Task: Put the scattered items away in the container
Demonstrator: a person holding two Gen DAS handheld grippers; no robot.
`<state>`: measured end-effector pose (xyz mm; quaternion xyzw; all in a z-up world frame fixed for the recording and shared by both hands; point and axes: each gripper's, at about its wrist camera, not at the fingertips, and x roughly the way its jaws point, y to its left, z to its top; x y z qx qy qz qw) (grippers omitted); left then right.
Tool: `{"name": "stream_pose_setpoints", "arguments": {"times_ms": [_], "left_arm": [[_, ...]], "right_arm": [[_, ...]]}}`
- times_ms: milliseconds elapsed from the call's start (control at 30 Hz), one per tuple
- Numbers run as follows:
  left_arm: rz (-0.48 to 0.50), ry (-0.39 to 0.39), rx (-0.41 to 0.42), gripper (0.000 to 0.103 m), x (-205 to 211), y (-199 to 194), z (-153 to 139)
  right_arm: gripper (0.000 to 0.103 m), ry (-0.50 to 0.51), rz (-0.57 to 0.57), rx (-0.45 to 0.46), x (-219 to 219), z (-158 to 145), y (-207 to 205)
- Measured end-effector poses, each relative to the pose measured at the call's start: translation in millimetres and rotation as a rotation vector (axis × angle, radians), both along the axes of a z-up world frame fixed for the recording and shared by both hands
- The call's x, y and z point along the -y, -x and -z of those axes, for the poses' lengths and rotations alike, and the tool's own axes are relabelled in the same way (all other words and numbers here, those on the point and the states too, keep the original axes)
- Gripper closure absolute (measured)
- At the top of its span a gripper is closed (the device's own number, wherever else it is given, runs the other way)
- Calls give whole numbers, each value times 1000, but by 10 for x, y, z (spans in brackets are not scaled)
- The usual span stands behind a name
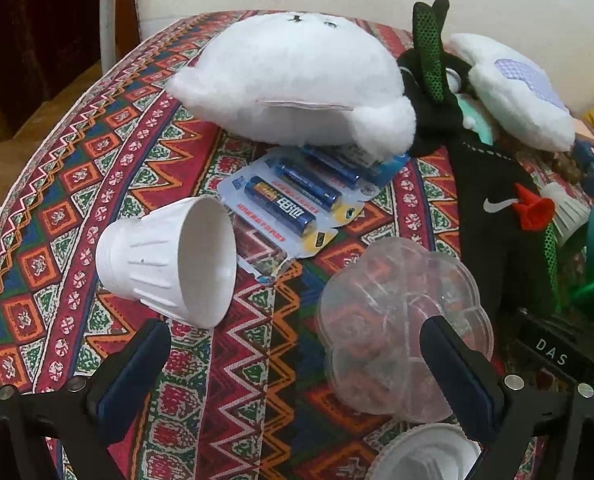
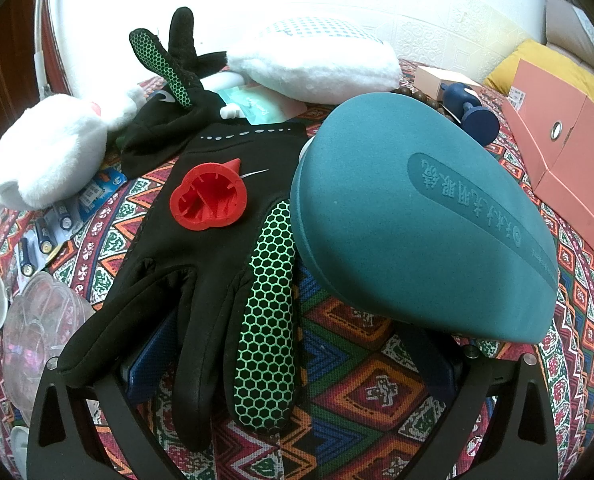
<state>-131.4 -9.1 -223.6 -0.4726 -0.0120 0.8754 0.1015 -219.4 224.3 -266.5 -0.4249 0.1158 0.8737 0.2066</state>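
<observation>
Through your left wrist camera, your left tool [image 1: 295, 354] stands wide open and holds nothing; its right finger [image 1: 461, 364] overlaps the clear flower-shaped container [image 1: 401, 320], which rests on the patterned bench [image 1: 57, 208] just ahead. Ahead and to the left a white cup [image 1: 169, 262] lies on its side, mouth turned toward the right. Beyond it the battery pack [image 1: 297, 204] runs diagonally away to the right, its far end tucked under a white plush toy [image 1: 293, 84]. Through your right wrist camera, your right tool [image 2: 297, 364] is also spread wide and grips nothing. A black glove [image 2: 213, 248] with green honeycomb grip lies flat, its fingers pointing back at you and draped between the tool's fingers, long axis running away from you. A red plastic cap [image 2: 209, 198] sits on its palm, open side up. A teal case [image 2: 421, 236] lies close ahead to the right, touching the glove's edge.
</observation>
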Motion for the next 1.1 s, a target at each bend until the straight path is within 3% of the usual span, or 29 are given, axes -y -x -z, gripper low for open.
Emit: {"name": "stream_pose_setpoints", "arguments": {"times_ms": [700,1100], "left_arm": [[9,22,20,0,-39,-3,92],[5,-2,14,0,4,1,43]], "right_arm": [[0,0,0,1,0,0,1],[0,0,-1,1,0,0,1]]}}
